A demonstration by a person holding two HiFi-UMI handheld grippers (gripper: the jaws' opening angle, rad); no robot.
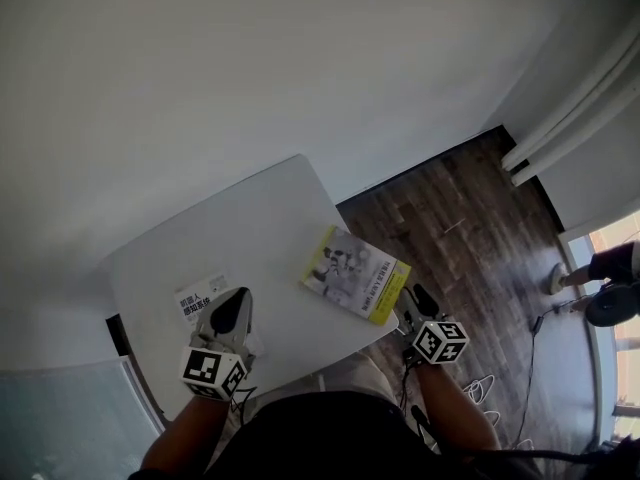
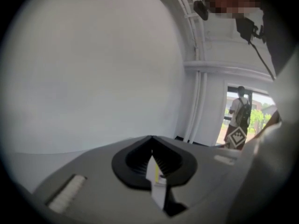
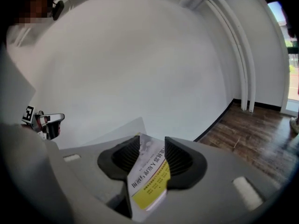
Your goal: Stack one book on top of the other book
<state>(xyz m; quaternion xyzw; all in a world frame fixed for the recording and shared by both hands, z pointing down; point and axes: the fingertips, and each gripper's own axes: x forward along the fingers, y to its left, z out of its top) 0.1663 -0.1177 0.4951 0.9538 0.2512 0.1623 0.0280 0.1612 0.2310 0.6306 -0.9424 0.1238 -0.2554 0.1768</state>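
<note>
A yellow-and-grey book (image 1: 352,273) lies flat on the white desk (image 1: 270,218), its long axis running toward the right tool (image 1: 418,298). That tool's jaws stand partly open around the book's yellow end without pinching it. The left tool (image 1: 233,306) is clamped on the edge of a thin white book (image 1: 198,298) at the desk's near-left side.

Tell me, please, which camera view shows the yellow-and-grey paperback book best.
The head view: the yellow-and-grey paperback book lies there whole, cover up, on the white table. The right gripper view shows only its near end, foreshortened, between the parted jaws of the right claw. The left gripper view does not show it.
</note>
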